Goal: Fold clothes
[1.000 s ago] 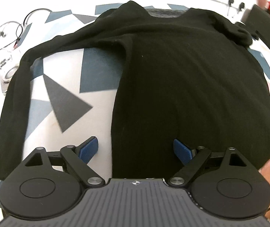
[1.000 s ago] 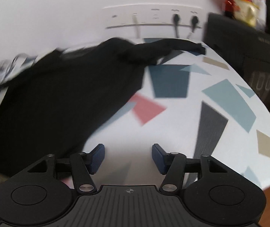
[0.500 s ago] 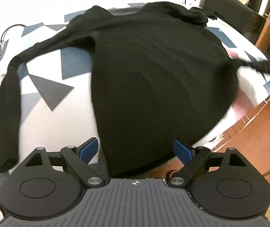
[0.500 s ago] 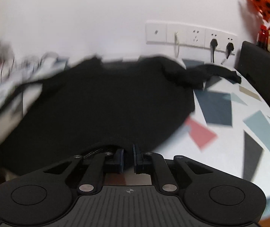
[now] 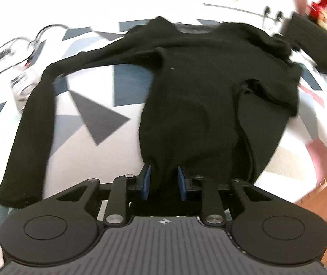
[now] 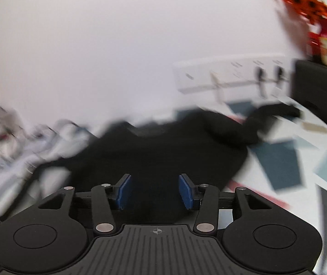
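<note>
Risk: left gripper (image 5: 163, 184), jaws closing on the black knit long-sleeved sweater's (image 5: 209, 96) hem at lower centre, may bunch it; right gripper (image 6: 155, 191), jaws opening, holds nothing.

Item: black long-sleeved sweater (image 5: 193, 87)
Pose: spread flat, neckline toward the frame's top, hem at lower centre
Left-of-frame sleeve: stretched out and bent downward, cuff at lower left
Right-of-frame side: folded inward over the body, rumpled at upper right
Hem: bunched at the bottom centre of the left wrist view
</note>
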